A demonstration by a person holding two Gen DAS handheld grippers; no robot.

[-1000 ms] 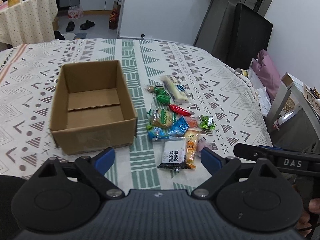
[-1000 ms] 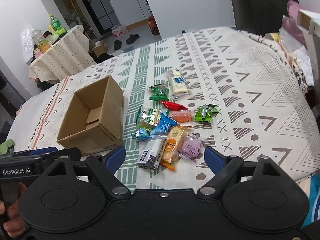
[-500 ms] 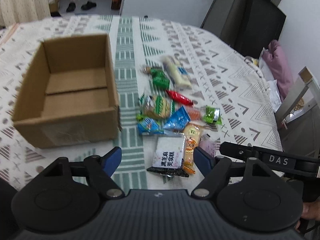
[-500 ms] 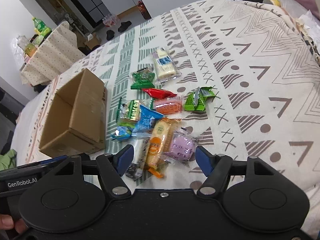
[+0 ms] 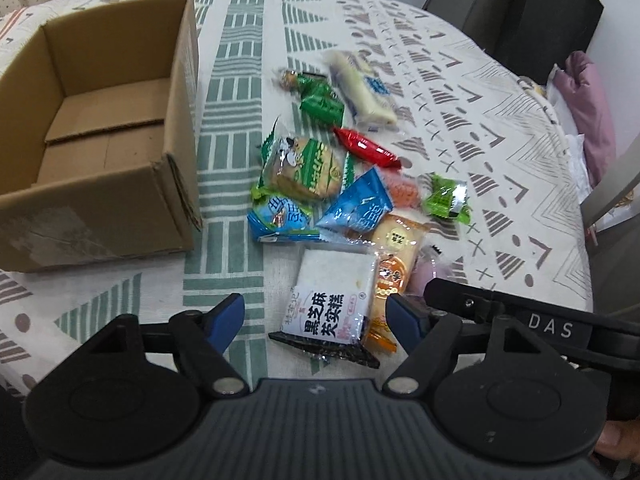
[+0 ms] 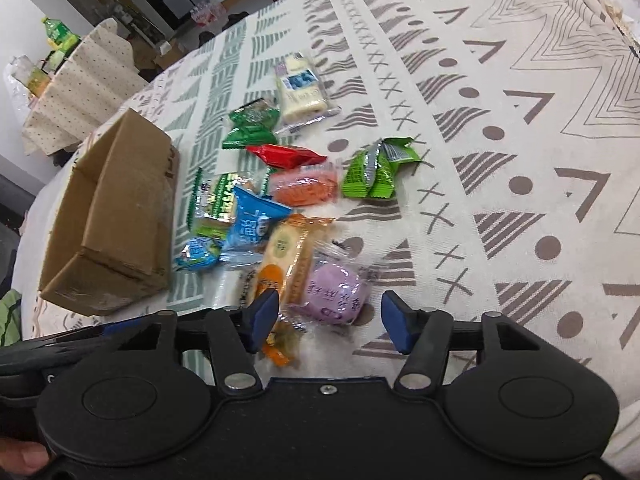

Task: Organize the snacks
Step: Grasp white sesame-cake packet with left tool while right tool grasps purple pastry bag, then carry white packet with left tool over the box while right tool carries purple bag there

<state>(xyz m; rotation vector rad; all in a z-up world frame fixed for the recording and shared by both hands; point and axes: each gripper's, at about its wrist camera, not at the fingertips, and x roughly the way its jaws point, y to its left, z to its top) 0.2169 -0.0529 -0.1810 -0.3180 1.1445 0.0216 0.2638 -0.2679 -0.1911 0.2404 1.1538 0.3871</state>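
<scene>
Left gripper (image 5: 316, 322) is spread wide, nothing in it, hanging over the near end of the black sesame cake pack (image 5: 330, 304). Right gripper (image 6: 330, 320) is likewise spread and empty, fingers either side of the purple pastry pack (image 6: 334, 292), not touching it as far as I can tell.

Both packs are at the near end of the snack pile on the patterned cloth (image 6: 520, 128). The orange biscuit pack (image 5: 394, 264) lies between them, overlapping the sesame cake's right edge.

Handling, my read: all light, crinkly film wrappers, slippery, contents soft or crumbly. Sesame cake is a flat slab, so pinch across the short side mid-body, not the sealed fin. The purple one is a puffy round, so grip the body lightly; a hard squeeze likely crushes it.

Further out: two blue packs (image 5: 356, 208), green cracker pack (image 5: 308, 170), orange jelly pack (image 6: 304, 184), red candy (image 5: 366, 147), light green sachet (image 6: 378, 170), dark green pack (image 5: 322, 104), and the long white bar (image 5: 364, 88) farthest.

Cardboard box (image 5: 100, 128) sits left of the pile, open top, looks empty. Likely drop target.
</scene>
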